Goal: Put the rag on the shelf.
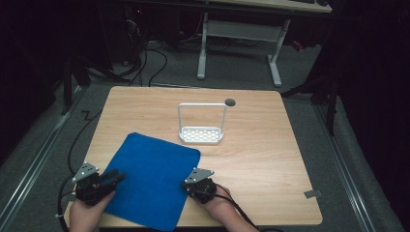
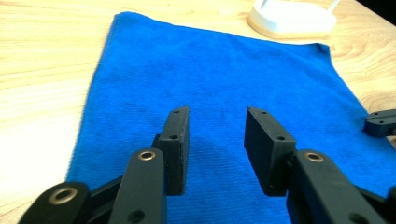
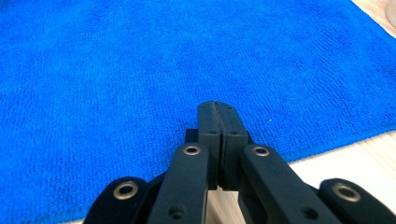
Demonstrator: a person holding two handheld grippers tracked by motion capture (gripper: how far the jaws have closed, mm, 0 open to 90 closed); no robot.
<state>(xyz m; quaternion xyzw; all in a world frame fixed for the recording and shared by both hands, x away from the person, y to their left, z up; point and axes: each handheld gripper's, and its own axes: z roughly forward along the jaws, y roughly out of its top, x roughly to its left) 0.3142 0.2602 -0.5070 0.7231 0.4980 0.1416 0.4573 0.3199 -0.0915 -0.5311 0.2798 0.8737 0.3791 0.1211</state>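
A blue cloth [image 1: 150, 179] [image 2: 210, 74] [image 3: 140, 60] lies flat on the near left part of the wooden table [image 1: 261, 154]. My left gripper [image 1: 115, 177] [image 2: 217, 114] is at the cloth's left edge, open, its jaws hovering over the fabric with nothing between them. My right gripper [image 1: 186, 185] [image 3: 218, 106] is at the cloth's right edge, its jaws shut together with the tips just over the fabric. I see no cloth pinched between them. Both hands come in from the table's near edge.
A white wire-handled rack [image 1: 201, 135] [image 2: 292, 18] stands past the cloth's far corner, mid-table. A round hole [image 1: 230, 102] sits behind it. A grey tab [image 1: 313, 194] lies near the front right corner. Cables trail off the near edge.
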